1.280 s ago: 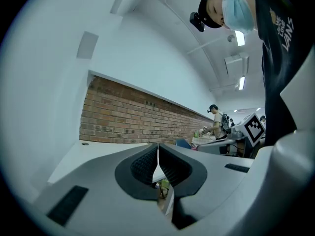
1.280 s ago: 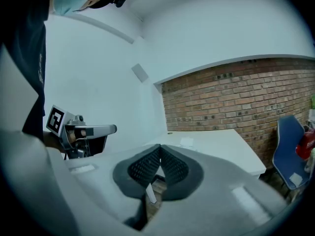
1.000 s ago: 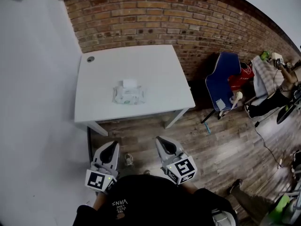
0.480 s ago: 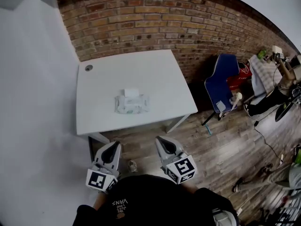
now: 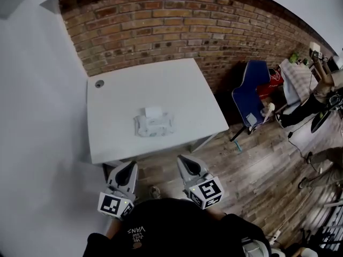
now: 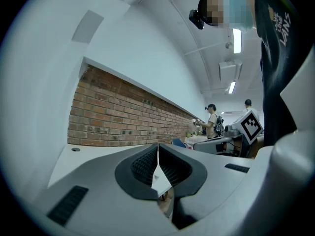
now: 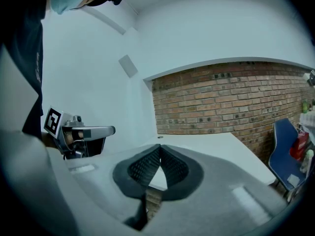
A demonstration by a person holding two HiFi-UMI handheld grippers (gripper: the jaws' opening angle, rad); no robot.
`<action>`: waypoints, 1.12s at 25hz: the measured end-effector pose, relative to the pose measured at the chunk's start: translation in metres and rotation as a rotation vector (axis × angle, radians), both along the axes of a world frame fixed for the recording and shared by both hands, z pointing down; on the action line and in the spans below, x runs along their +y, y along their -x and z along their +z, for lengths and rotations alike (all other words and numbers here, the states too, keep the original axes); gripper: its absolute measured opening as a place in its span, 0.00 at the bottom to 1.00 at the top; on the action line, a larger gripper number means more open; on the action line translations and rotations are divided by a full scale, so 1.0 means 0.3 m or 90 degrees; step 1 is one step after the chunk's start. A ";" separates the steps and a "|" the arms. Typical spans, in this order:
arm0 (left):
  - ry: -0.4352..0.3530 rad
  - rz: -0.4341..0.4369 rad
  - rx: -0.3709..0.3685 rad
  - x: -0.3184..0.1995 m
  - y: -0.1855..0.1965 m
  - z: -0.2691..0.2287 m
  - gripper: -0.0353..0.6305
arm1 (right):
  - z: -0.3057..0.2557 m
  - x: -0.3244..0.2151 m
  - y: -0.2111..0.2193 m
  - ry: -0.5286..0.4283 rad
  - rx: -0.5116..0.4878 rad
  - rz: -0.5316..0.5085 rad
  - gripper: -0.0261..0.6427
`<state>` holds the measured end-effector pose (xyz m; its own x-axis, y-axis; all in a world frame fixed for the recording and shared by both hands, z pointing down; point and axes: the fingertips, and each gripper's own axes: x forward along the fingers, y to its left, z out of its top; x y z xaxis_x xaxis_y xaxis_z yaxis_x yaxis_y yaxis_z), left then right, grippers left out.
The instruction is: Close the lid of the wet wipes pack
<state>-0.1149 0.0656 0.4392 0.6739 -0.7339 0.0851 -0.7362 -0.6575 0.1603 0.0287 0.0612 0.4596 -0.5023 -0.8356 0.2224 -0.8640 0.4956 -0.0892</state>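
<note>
Jaws pressed together, the left gripper (image 5: pixel 127 167) and right gripper (image 5: pixel 184 160) hold nothing; the soft white wet wipes pack (image 5: pixel 154 125) lies well ahead of their fingertips on the white table (image 5: pixel 118 98). It looks light and squashy and likely to slide, so press down on its stiff raised lid (image 5: pixel 154 112).

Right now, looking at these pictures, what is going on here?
A person stands short of a white table, holding the left gripper and the right gripper near the body, both shut and empty. The wipes pack lies on the table with its lid open. Nothing touches it yet.
</note>
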 end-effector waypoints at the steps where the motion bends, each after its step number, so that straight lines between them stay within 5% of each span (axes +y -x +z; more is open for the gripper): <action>1: -0.001 0.004 -0.001 -0.013 0.010 0.000 0.07 | 0.000 -0.009 0.009 0.000 -0.001 0.005 0.04; 14: -0.041 0.028 -0.007 -0.133 0.066 0.032 0.07 | -0.001 -0.114 0.063 -0.015 -0.003 0.025 0.04; 28: -0.002 -0.001 0.007 -0.336 0.005 0.034 0.07 | -0.011 -0.369 0.001 -0.027 0.006 0.005 0.04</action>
